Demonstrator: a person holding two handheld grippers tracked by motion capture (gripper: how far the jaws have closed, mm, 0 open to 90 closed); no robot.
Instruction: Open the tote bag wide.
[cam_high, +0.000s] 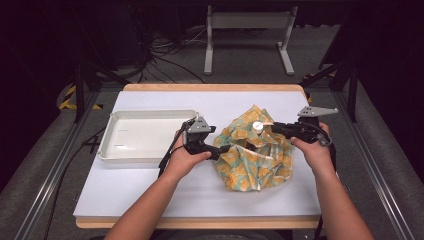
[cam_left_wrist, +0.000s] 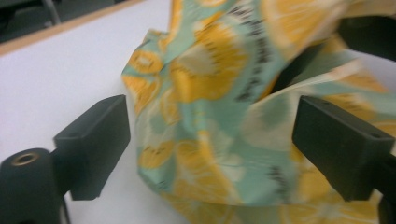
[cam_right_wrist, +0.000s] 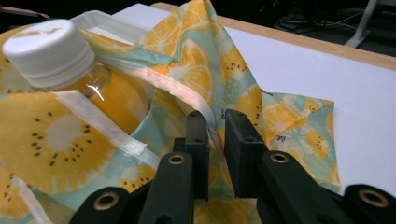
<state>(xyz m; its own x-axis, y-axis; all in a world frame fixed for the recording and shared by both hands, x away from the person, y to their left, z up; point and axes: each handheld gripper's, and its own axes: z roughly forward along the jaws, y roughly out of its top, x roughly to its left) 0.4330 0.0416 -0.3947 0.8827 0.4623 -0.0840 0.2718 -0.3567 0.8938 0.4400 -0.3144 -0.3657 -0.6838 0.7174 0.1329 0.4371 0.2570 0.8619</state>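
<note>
Bare forearms come in from the near edge of the white worktop (cam_high: 150, 190), one on each side of a citrus-print cloth (cam_high: 252, 150) bunched around a bottle (cam_right_wrist: 93, 88) with a white cap (cam_high: 257, 125). The left hand (cam_high: 182, 159) holds the left tongs (cam_high: 220, 150) level, pointing right at the cloth's left flank; their jaws stand wide apart, with the fabric between them unpinched. The right hand (cam_high: 312, 147) points the right tongs (cam_high: 274, 127) leftward, jaws nearly together with a fold of cloth's white hem in the narrow gap. Farther left lies a white tray (cam_high: 107, 145).
</note>
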